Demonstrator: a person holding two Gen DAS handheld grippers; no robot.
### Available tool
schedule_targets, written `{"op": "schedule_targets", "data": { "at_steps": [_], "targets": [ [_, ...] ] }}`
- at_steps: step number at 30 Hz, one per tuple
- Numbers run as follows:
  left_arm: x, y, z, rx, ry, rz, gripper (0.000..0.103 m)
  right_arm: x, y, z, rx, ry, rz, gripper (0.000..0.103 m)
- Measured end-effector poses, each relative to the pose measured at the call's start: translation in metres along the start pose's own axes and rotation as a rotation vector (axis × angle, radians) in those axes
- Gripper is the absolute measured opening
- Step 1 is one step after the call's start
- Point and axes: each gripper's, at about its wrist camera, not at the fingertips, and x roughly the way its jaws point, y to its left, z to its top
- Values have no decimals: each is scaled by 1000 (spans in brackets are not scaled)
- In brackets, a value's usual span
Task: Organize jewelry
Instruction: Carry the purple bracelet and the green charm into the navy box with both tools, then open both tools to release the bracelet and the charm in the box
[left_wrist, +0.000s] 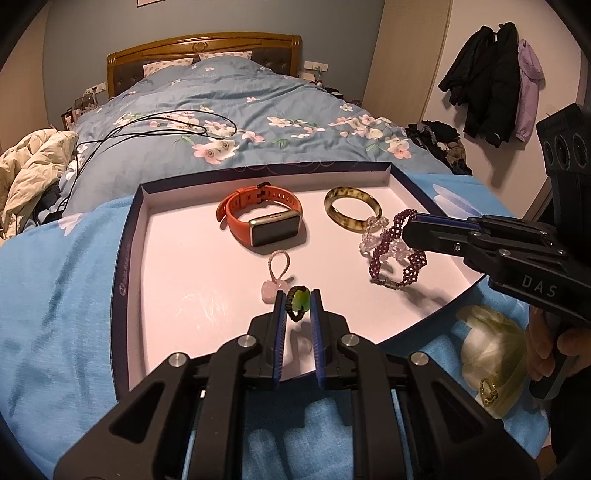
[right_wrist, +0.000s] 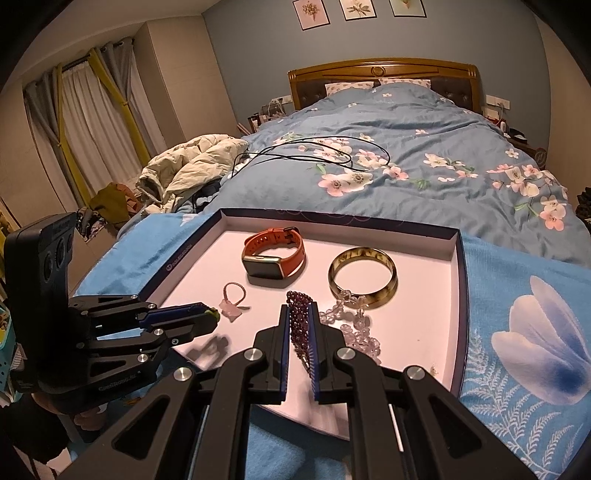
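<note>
A shallow white box lid (left_wrist: 173, 243) (right_wrist: 424, 243) with dark rims lies on a blue blanket. My left gripper (left_wrist: 298, 295) (right_wrist: 214, 314) is shut on a green stone with a black cord loop (left_wrist: 300, 301), held just above the lid's near part. My right gripper (right_wrist: 298, 308) (left_wrist: 406, 229) is shut on a purple beaded bracelet (right_wrist: 297, 317) (left_wrist: 397, 254) that hangs over the lid's right side. In the lid lie an orange smartwatch (left_wrist: 264, 218) (right_wrist: 273, 254), a brown bangle (left_wrist: 352, 208) (right_wrist: 364, 273), a clear bead bracelet (left_wrist: 373, 236) (right_wrist: 354, 325) and a pink charm on a loop (left_wrist: 275, 277) (right_wrist: 232, 301).
A bed with a blue floral duvet (left_wrist: 240, 103) (right_wrist: 406, 147) and a black cable (left_wrist: 166, 125) lies beyond the lid. A pale yellow pouch with a small ring (left_wrist: 489, 391) rests on the blanket at the right. Coats (left_wrist: 491, 81) hang on the wall.
</note>
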Motion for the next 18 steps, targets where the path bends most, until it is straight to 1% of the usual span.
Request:
{"op": "schedule_targets", "data": {
  "at_steps": [11, 18],
  "targets": [
    [8, 4, 1, -17, 24, -4, 13, 12, -7, 1, 22, 22, -25, 8],
    [13, 6, 2, -28, 37, 6, 13, 19, -10, 0, 29, 38, -38, 10]
  ]
}}
